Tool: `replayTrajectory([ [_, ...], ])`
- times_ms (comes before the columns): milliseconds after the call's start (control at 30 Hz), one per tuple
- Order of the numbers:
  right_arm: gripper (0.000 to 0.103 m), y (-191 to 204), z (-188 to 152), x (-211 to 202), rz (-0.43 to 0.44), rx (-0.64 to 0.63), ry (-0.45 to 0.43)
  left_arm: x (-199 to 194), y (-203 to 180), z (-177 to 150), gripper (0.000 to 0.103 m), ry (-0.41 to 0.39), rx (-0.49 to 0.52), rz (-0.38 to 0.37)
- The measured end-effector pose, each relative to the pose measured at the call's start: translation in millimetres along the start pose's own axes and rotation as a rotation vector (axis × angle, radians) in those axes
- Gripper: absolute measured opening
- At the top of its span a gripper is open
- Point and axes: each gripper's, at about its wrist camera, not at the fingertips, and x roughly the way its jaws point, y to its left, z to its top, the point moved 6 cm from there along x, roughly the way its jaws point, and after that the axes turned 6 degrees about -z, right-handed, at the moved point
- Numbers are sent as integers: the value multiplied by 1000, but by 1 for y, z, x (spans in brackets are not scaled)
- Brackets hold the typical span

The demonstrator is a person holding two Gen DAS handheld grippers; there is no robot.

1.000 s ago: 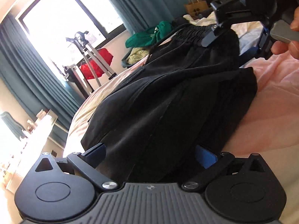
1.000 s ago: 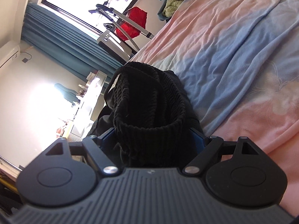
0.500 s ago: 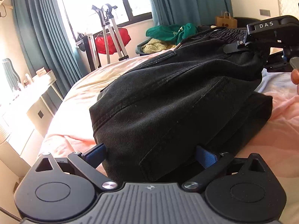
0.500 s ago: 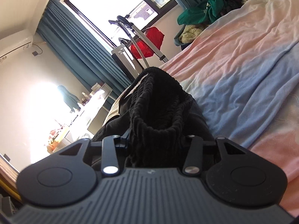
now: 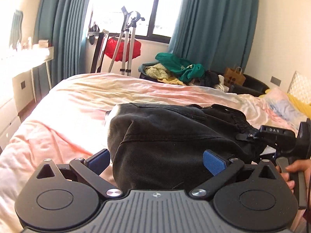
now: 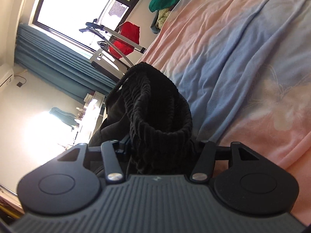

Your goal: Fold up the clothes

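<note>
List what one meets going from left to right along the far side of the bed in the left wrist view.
White desk → red cloth on the stand → green garment on the clothes pile → brown paper bag.

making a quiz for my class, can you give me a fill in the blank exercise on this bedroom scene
1. The folded black trousers lie on a ____.
2. The curtains beside the window are ____ in colour.
3. The brown paper bag stands to the ____ of the green garment in the left wrist view.
4. The bag hanging by the window is ____.

Missing words: bed; teal; right; red
</note>
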Motion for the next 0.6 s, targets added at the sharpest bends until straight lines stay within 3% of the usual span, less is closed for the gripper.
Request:
replayTrajectory([
  [33,70,1,-3,0,-17,-18,6,-3,3,-3,103,11,-43,2],
  [100,89,-2,-12,3,-38,-18,43,-7,10,-7,103,30,-115,10],
  [233,89,0,-31,14,-27,-28,148,-12,18,-17,103,59,-124,59],
  [367,94,5,-42,22,-40,-54,145,-15,16,-26,103,90,-86,118],
  [600,96,39,-41,6,102,-106,73,-12,15,-26,103,102,-61,143],
])
